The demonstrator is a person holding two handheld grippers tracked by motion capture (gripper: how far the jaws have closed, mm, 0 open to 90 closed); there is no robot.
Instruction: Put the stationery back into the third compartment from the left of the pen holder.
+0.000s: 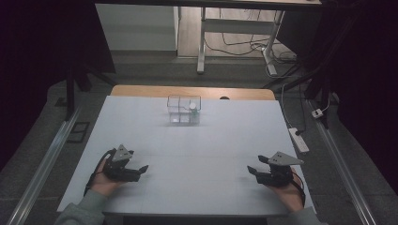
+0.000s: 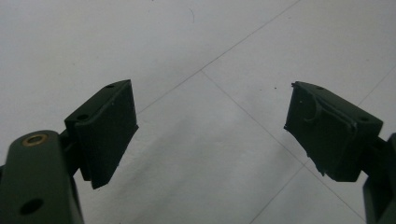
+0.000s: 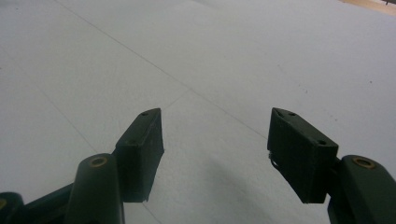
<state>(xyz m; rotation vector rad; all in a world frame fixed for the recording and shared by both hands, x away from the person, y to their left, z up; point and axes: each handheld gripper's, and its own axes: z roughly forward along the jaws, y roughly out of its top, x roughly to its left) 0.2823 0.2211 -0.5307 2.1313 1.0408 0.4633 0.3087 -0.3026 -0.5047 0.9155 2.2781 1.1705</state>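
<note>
Black plastic jaws on your left gripper [image 1: 141,169] stand spread wide with nothing between them; in the left gripper view the gap [image 2: 210,135] shows bare white sheet crossed by thin seam lines. You rest it low near the table's near-left corner, jaws aimed inward toward the middle. Your right gripper [image 1: 253,170] mirrors it near the near-right corner, also spread apart and carrying nothing, as the right gripper view [image 3: 215,140] confirms, with its jaws pointing toward the left one.

Outward from both tools, the white paper-covered table [image 1: 155,140] lies bare across its near half and middle. The thing nearest your reach is the small clear plastic box with divided compartments [image 1: 184,110], which sits close to the far edge, about midway between the left and right edges and well apart from both grippers. A small white-capped item [image 1: 193,108] stands in its right-hand compartment; what else the box holds is too small to tell.

Judged from this, the work has not begun: neither gripper has touched the box, and you have yet to reach forward across the table, take hold, and do the handling.
</note>
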